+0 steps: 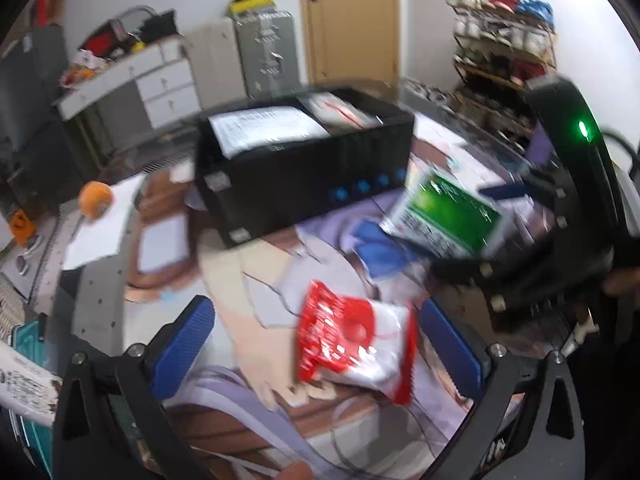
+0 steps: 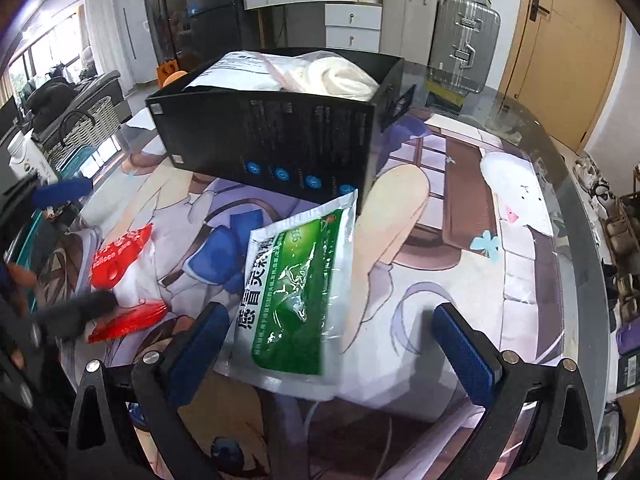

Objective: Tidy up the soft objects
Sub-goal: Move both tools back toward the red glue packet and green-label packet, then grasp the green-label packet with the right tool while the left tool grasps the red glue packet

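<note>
A silver suitcase (image 2: 464,46) stood upright beside a wooden door (image 2: 560,60); a white drawer cabinet (image 2: 348,12) stood against the wall to its left; a wicker basket (image 2: 80,124) sat off the desk's left edge; an orange ball (image 1: 95,199) rested on white paper (image 1: 100,228); a shoe rack (image 1: 500,40) stood near the door.

Red-and-white packet (image 1: 354,338) motion-blurred; box (image 2: 264,140) contents partly hidden.

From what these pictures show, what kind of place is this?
Most likely a lived-in home, not a lab. A shoe rack stands by a wooden door, a suitcase waits near white drawers, and a printed mat covers the table.
</note>
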The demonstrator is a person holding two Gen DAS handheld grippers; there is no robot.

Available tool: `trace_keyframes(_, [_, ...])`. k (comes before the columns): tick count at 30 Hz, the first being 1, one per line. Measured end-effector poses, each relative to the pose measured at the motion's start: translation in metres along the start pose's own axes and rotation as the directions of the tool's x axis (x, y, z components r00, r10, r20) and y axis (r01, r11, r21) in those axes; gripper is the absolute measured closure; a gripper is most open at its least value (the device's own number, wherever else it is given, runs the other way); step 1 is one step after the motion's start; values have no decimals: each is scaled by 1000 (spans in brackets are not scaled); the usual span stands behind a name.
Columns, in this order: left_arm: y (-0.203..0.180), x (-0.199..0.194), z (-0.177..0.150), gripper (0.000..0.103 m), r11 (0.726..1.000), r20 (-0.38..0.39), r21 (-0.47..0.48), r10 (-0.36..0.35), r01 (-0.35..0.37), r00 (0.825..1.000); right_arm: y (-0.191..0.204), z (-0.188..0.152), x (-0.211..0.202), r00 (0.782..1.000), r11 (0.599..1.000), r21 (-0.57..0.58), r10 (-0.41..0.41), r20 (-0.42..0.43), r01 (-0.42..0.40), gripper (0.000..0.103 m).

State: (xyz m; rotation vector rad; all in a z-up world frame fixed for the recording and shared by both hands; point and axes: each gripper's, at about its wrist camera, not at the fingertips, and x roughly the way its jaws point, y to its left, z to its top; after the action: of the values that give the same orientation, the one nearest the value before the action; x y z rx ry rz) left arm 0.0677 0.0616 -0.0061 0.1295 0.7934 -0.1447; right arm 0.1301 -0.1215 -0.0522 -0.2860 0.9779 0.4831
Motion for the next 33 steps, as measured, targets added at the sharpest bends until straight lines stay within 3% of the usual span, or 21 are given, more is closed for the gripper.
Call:
trace_keyframes(3, [-9, 6, -3, 0, 999, -46, 27, -42, 43, 998, -3, 2, 1, 1000, 1000, 5, -1, -4, 1, 0])
trace_keyframes(9, [-18, 11, -5, 0, 998, -65, 58, -30, 33, 997, -9, 4, 0, 1000, 1000, 13, 6, -13, -6, 0])
trace_keyframes(12, [-21, 14, -5, 0, 998, -80, 62, -28, 33, 996, -13, 5, -3, 996, 995, 34, 90, -18, -89, 0])
trace_keyframes(16, [-18, 20, -6, 0, 998, -106, 56, -13, 19, 994, -10, 6, -1, 997, 997, 16, 75, -14, -75, 0])
trace_keyframes(21, [-12, 26, -9, 0, 998, -127, 33, -44, 49, 991, 0, 7, 6, 1000, 999, -30, 19, -16, -20, 1])
trace_keyframes(26, [-1, 32, -10, 0, 996, -153, -40, -86, 81, 984, 1, 8, 9, 1000, 1000, -21, 21, -15, -22, 1])
trace_keyframes(31, [0, 33, -10, 0, 996, -151, -31, -86, 82, 985, 1, 10, 11, 999, 998, -43, 36, 4, -36, 1])
trace_keyframes(33, [0, 34, -9, 0, 996, -149, -30, -87, 84, 985, 2, 10, 9, 999, 998, -52, 45, 7, -45, 7])
